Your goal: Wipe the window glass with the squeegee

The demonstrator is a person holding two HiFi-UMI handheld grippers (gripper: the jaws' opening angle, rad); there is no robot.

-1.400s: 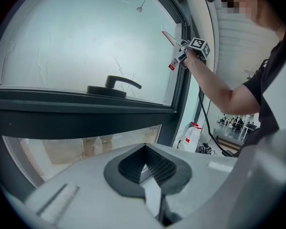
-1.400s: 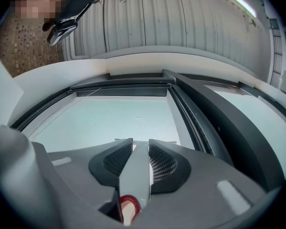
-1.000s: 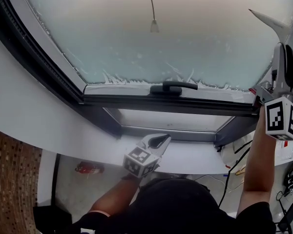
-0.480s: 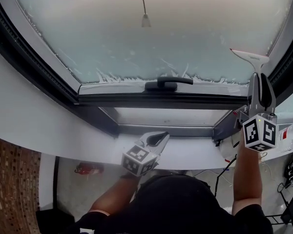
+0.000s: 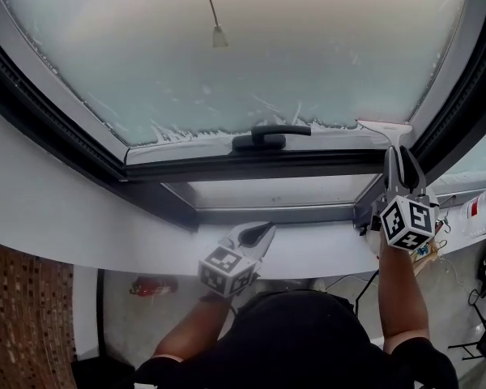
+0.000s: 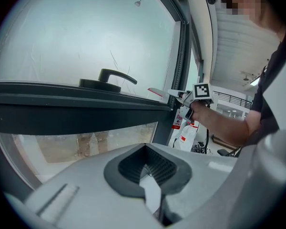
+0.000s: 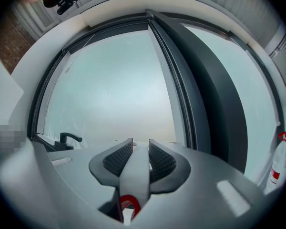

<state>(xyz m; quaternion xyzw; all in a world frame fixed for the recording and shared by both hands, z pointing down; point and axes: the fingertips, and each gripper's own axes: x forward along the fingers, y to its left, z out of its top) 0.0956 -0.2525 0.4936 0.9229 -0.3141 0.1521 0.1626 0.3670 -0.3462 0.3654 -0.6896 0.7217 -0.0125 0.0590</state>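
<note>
The frosted, soapy window glass (image 5: 251, 47) fills the upper head view. A white-bladed squeegee (image 5: 383, 125) lies against the glass's lower right corner, just above the frame. My right gripper (image 5: 402, 173) is shut on its grey handle (image 7: 136, 168), which has a red loop at its end. In the left gripper view the squeegee (image 6: 157, 92) and right gripper (image 6: 183, 96) show beyond the frame. My left gripper (image 5: 257, 235) rests low over the white sill (image 5: 324, 258), jaws together with nothing held (image 6: 148, 168).
A black window handle (image 5: 267, 136) sits on the lower frame, left of the squeegee. A blind cord with a pull (image 5: 219, 36) hangs before the glass. A white spray bottle with red label (image 5: 479, 207) stands at the right. Foam streaks line the glass's bottom edge.
My right gripper has drawn the squeegee down the right side of the glass to its bottom edge. The left gripper has stayed over the sill.
</note>
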